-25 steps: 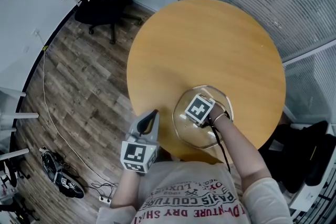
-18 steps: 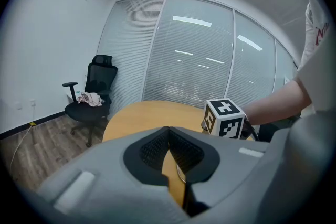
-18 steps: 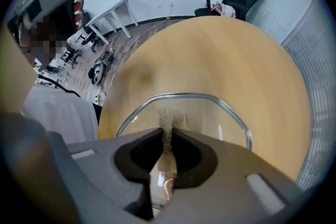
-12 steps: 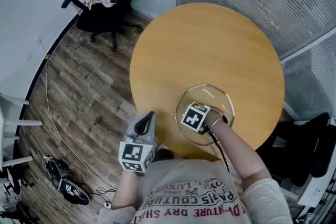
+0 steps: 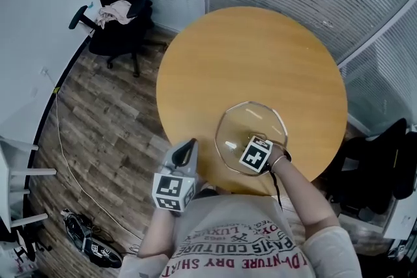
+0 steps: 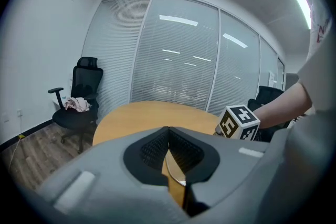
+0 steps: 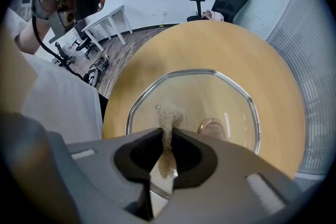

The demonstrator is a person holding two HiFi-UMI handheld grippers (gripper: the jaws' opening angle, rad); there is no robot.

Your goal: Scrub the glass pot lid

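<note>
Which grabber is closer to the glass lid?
Right. The right gripper is directly over the glass lid, with a scrub pad in its jaws. The left gripper hangs shut off to the lid's left, not touching it.

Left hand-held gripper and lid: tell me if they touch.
Apart. Head view: the left hand-held gripper hangs at the edge of the table, with bare wood showing between it and the lid.

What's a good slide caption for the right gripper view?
Right gripper pinches a brown scrub pad over the glass pot lid on a round wooden table.
</note>
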